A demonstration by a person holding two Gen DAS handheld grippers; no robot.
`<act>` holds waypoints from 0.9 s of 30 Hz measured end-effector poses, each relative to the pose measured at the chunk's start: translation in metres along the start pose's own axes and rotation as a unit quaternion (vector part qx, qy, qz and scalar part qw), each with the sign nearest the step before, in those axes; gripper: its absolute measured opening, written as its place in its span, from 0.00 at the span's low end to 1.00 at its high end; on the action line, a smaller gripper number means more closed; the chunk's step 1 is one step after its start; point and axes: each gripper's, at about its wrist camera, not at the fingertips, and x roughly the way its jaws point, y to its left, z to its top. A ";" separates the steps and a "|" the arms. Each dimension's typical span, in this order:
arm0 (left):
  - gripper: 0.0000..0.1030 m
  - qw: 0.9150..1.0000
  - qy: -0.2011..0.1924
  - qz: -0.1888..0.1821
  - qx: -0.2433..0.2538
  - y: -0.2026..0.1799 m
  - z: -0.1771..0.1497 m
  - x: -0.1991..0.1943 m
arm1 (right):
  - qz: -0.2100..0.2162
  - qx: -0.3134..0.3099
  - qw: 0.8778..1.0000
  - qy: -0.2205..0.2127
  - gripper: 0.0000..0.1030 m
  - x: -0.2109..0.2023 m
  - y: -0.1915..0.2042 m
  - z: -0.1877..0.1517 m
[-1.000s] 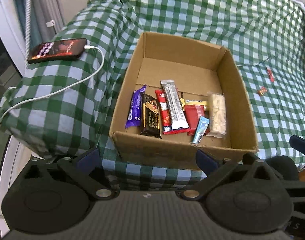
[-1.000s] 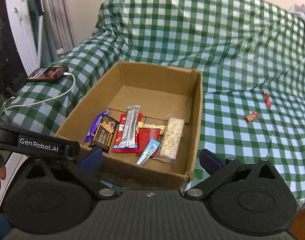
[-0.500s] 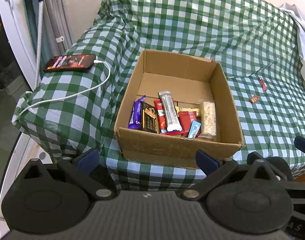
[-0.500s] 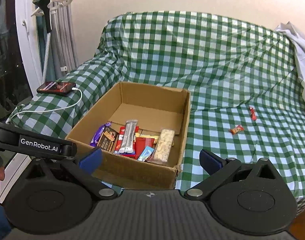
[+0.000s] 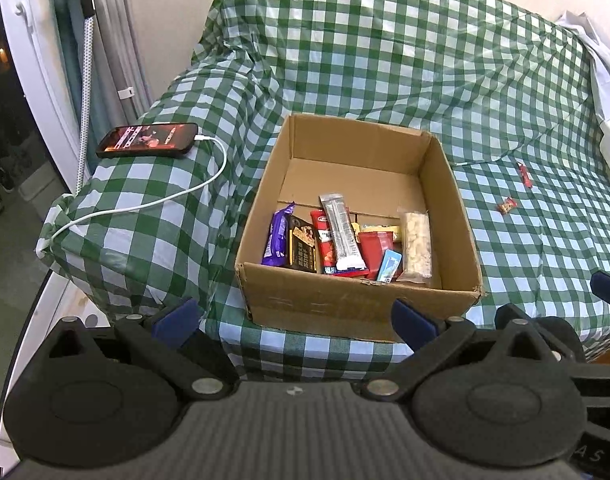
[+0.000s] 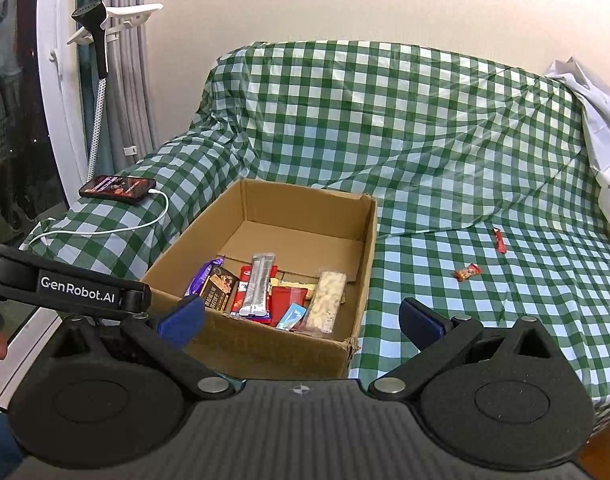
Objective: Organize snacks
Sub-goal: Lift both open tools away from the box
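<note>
Left gripper (image 5: 293, 318): jaws spread wide, holding nothing, low in the frame before the box
Right gripper (image 6: 301, 320): jaws spread wide, empty, at the box's near edge
Cardboard box (image 5: 355, 308): centre of frame, on the green checked sofa cover (image 5: 385, 48)
Snacks in box: purple bar (image 5: 279, 238), silver bar (image 5: 342, 238), clear nut pack (image 5: 416, 244), side by side along the near wall
Loose snacks: orange candy (image 6: 468, 272) and red stick (image 6: 500, 240), right of the box on the seat
Phone (image 5: 147, 140): upper left, on the armrest, white cable plugged in
</note>
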 end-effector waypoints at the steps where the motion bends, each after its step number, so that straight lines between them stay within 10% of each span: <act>1: 1.00 1.000 0.001 0.000 0.000 0.001 0.000 0.000 | 0.000 0.000 1.000 0.000 0.99 0.000 0.000 0.000; 27: 1.00 0.999 0.042 0.007 0.013 -0.002 0.002 0.030 | 0.011 0.006 0.999 0.042 0.99 0.024 -0.003 -0.002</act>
